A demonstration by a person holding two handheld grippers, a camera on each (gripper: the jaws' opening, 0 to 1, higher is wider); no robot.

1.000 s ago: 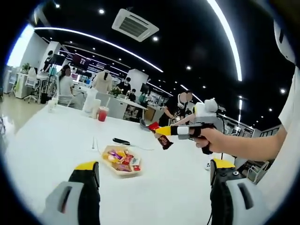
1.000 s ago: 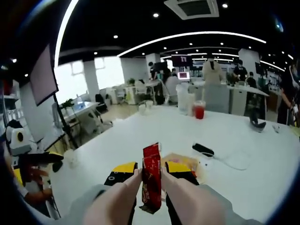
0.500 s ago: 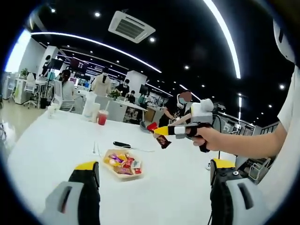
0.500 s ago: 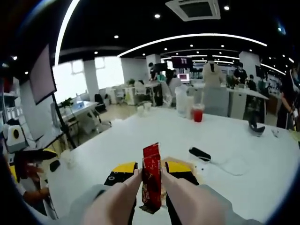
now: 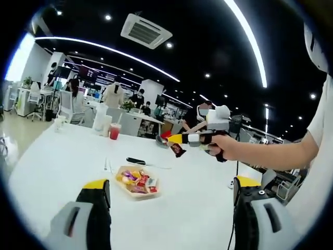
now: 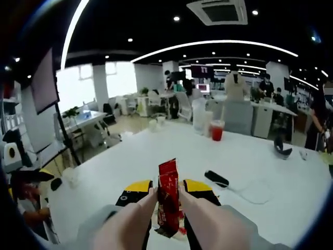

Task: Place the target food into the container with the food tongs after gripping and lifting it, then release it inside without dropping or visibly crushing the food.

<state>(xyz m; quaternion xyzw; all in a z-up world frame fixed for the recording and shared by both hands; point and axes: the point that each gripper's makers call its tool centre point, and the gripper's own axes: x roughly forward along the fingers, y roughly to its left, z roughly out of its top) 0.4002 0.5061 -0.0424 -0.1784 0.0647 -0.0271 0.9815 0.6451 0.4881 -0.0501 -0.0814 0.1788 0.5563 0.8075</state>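
White table (image 5: 57, 161) spreads under you, wide and bare. On it sits the shallow container (image 5: 136, 182), holding mixed wrapped snacks. Your right gripper (image 6: 167, 194) pinches a red snack packet (image 6: 168, 197) upright between its yellow-tipped tongs, packet glossy, crimped at top, clear of the table. In the left gripper view that packet (image 5: 175, 148) hangs in the air above and beyond the container. Your left gripper (image 5: 169, 190) has jaws spread wide, nothing between them.

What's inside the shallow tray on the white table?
The shallow tan tray holds mixed colourful wrapped snacks; whatever lies beneath the top layer is covered.
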